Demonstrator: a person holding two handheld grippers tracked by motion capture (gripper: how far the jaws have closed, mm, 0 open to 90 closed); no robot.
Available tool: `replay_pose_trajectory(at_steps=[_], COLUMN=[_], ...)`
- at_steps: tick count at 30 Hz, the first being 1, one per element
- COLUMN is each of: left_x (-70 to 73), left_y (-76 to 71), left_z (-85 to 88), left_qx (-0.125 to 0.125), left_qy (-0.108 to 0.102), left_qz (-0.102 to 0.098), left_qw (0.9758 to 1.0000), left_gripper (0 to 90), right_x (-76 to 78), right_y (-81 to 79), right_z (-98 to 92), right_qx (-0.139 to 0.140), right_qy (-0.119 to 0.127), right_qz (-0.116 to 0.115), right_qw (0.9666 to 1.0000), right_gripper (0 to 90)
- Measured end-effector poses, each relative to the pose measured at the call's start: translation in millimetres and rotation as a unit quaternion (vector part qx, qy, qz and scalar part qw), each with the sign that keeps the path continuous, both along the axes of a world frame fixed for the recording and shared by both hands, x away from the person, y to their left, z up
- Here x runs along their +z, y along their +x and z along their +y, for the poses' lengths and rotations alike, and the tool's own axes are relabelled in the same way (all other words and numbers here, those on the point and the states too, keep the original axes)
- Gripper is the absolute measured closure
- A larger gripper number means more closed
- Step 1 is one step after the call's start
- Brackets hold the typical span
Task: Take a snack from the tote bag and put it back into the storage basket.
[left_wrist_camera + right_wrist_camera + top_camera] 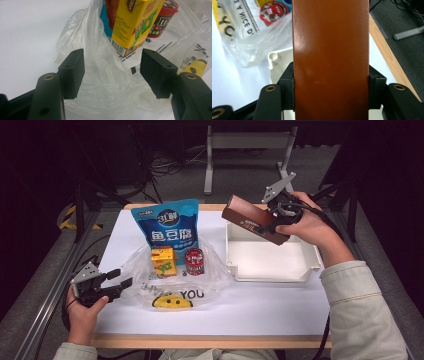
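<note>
My right gripper (272,222) is shut on a long brown box (252,220), held tilted above the far left part of the white tray (272,275). In the right gripper view the brown box (330,57) sits clamped between both black pads. My left gripper (122,280) stands open at the left edge of the clear plastic bag (172,285). Between its pads (72,72) lies only crumpled bag film (105,85). On the bag stand a yellow drink carton (163,261) and a red candy tub (194,261); the carton (133,25) is just beyond the left jaws.
A blue snack pouch (167,222) stands upright behind the carton. The bag bears a yellow smiley print (172,302). The white tray's inside is bare. The table's wooden far edge (210,207) runs behind; cables and a metal stand lie on the floor beyond.
</note>
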State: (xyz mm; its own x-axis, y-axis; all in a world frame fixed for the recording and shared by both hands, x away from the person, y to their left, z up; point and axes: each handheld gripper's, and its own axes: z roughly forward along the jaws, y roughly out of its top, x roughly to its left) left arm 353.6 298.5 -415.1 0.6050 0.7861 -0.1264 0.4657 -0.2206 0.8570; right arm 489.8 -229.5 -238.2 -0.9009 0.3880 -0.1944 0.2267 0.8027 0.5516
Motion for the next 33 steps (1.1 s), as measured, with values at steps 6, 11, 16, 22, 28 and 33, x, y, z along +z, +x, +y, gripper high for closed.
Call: replay_pose_trajectory(at_steps=[6,11,16,22,28,33], left_x=[-0.1,1.8,2.8,3.6,4.1,4.0], left_y=[-1.1,-6.2,-11.0,-14.9,-16.5,-16.3], left_z=[0.0,0.3,-1.2,-0.2,-0.5,-0.6], left_qx=[0.001,0.001,0.0,0.0,-0.001,-0.002], left_qy=[0.002,-0.001,0.003,0.004,0.004,0.004], left_qz=[0.0,-0.008,-0.012,-0.015,-0.018,-0.017], left_qw=[1.0,1.0,0.9999,0.9999,0.9998,0.9999], left_gripper=[37.2,37.1,36.7,36.5,36.4,36.3], right_x=[-4.2,-9.1,-13.3,-21.5,-33.9,-45.2], right_y=[8.8,16.3,22.6,28.7,35.2,40.7], right_z=[-9.8,-16.5,-21.5,-25.7,-29.8,-32.9], right_qx=[-0.016,-0.016,-0.026,-0.03,-0.032,-0.034], right_qy=[-0.004,-0.006,-0.008,-0.011,-0.015,-0.014], right_qz=[0.005,0.007,0.007,0.011,0.017,0.023], right_qw=[0.9999,0.9998,0.9996,0.9994,0.9992,0.9991], right_gripper=[42.5,42.4,42.4,42.5,42.4,42.4])
